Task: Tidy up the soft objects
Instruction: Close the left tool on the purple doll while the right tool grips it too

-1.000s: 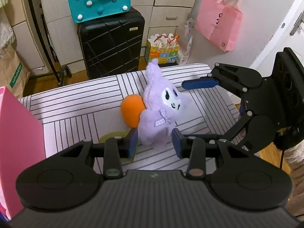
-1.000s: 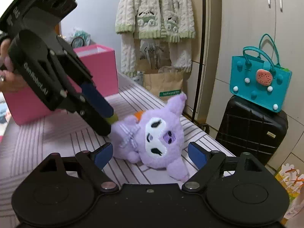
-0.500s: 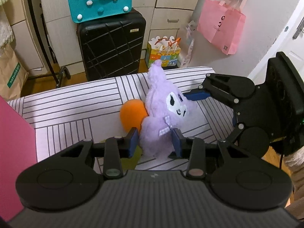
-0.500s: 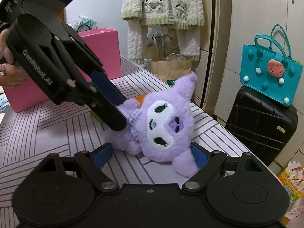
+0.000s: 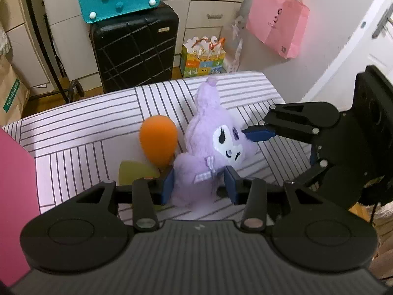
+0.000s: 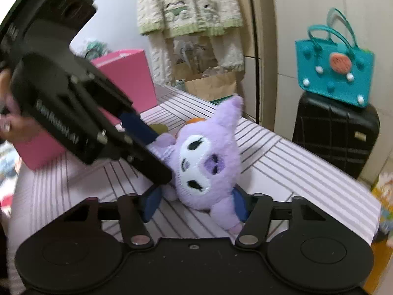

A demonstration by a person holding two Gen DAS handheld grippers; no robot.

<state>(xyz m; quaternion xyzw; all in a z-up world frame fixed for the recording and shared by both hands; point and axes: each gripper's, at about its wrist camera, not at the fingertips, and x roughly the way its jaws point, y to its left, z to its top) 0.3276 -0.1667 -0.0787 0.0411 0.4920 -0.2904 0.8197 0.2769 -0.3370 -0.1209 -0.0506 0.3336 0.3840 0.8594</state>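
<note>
- Since it is stuffed plush, the purple plush doll [image 5: 211, 145] should be light, squashy and not fragile; pile is grippy, so slip risk looks low, but it will sag and swing if taken by an ear or a limb.
- Best hold, as I judge it: the body or the big head, squeezed enough to compress the stuffing. The thin pointed ear and the small bow are poor spots.
- Doll lies on the striped bed cover [image 5: 73, 132], near its far corner, touching an orange soft ball [image 5: 158, 143]; a flat yellow-green piece [image 5: 136, 170] lies just beside the ball.
- Left gripper [image 5: 200, 184]: fingers narrow, clamped on the doll's lower body, pads pressed into the fur.
- Right gripper [image 6: 194, 205]: jaws have just been closing, with the doll's head between them; its fingers [image 6: 151, 202] now sit about half-wide. Right pad touches the fur, left pad is partly hidden behind the left gripper, so firm contact both sides — cannot tell.
- Versus a second ago: right jaws stood wide and short of the doll, now they flank the head.
- Doll has tipped up, head nearer the right gripper's camera.
- Left grip unchanged, same spot on the body.
- Pink box [image 6: 122, 73] stands behind, likely the bin.
</note>
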